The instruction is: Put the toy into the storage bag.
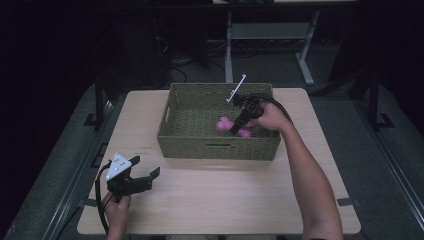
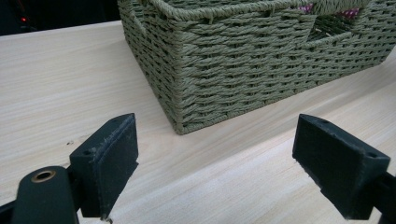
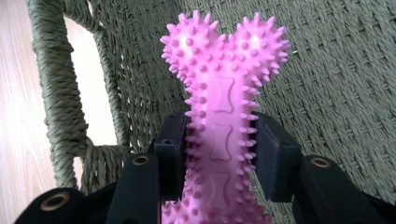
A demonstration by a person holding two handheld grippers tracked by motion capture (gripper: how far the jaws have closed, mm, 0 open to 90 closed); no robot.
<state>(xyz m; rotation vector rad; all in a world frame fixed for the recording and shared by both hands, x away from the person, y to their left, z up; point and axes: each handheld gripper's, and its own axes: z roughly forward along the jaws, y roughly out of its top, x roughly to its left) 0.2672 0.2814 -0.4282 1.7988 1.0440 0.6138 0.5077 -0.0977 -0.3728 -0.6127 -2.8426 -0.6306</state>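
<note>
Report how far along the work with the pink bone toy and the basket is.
Done: the right claw is shut on the shaft of the pink bone toy, inside the green woven basket. In hand: whether the toy is going in or coming out, one moment cannot tell. Left: finishing that move and releasing. The left claw is open above the table, holding nothing.

- Lower end of the pink spiked bone toy [image 3: 224,116] cut off by the right gripper view's bottom edge.
- Shaft partly hidden between the right gripper [image 1: 239,123] jaws.
- Woven basket [image 2: 243,60] cropped at top and right in the left gripper view.
</note>
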